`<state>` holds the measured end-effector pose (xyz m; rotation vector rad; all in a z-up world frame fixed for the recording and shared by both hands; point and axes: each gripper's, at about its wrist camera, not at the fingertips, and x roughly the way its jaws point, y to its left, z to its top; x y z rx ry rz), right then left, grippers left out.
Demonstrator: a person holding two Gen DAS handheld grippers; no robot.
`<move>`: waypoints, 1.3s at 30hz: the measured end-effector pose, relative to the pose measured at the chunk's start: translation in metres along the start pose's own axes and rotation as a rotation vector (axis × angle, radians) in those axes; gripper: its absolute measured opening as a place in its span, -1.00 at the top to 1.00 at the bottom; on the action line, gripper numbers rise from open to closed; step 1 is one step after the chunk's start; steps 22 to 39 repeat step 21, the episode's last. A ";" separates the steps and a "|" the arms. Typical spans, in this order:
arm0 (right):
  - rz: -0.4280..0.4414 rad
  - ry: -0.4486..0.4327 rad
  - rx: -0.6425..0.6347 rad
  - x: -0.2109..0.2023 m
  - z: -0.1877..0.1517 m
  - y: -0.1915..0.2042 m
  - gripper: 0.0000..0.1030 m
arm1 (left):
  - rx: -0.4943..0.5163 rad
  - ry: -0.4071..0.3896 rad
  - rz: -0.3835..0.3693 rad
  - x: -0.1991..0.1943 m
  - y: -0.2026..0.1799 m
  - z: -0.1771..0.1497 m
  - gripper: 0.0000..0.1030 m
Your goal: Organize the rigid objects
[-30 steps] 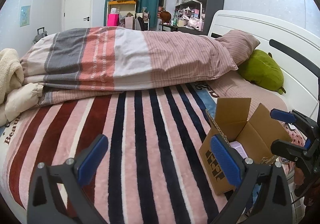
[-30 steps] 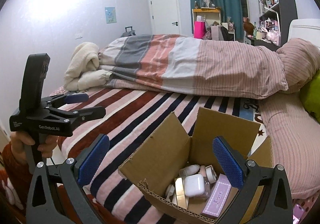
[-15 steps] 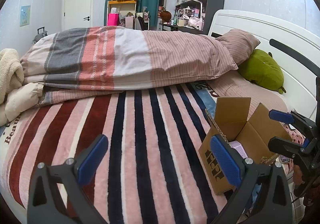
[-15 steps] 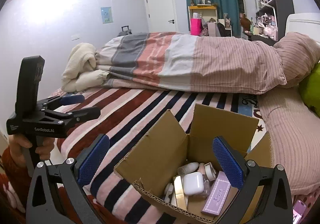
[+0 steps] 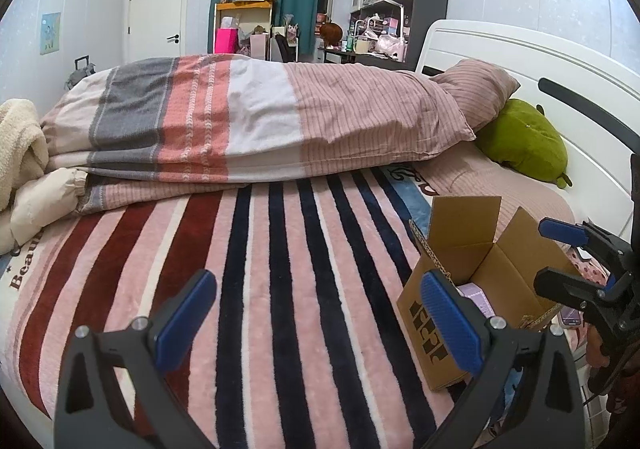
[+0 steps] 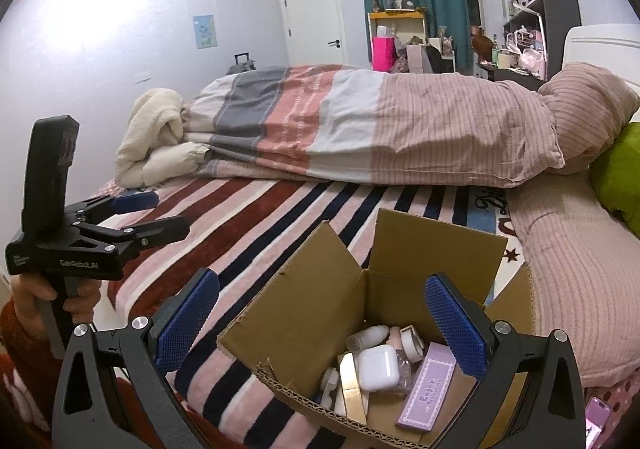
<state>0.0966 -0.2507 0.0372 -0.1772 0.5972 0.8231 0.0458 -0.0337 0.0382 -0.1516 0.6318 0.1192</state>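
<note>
right gripper (image 6: 322,319) hovers over the cardboard box (image 6: 436,249), jaws wide, empty; left gripper (image 5: 316,315) likewise; next: pick the white case (image 6: 378,367).

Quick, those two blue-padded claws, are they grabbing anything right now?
Left gripper: open, holding nothing, over the striped blanket.
Right gripper: open, empty, above the open brown cardboard box.

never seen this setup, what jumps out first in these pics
The open cardboard box at the near right of the striped blanket, packed with small things like a white earbud case and a lilac box. The open right gripper hangs over it; the folded duvet lies behind.
</note>
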 end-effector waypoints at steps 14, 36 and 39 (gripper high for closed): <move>-0.014 0.002 0.013 -0.002 0.000 0.004 -1.00 | 0.006 -0.006 0.009 -0.003 -0.002 0.002 -0.97; -0.015 0.001 0.013 -0.002 0.000 0.004 -1.00 | 0.008 -0.007 0.012 -0.004 -0.002 0.002 -0.97; -0.015 0.001 0.013 -0.002 0.000 0.004 -1.00 | 0.008 -0.007 0.012 -0.004 -0.002 0.002 -0.97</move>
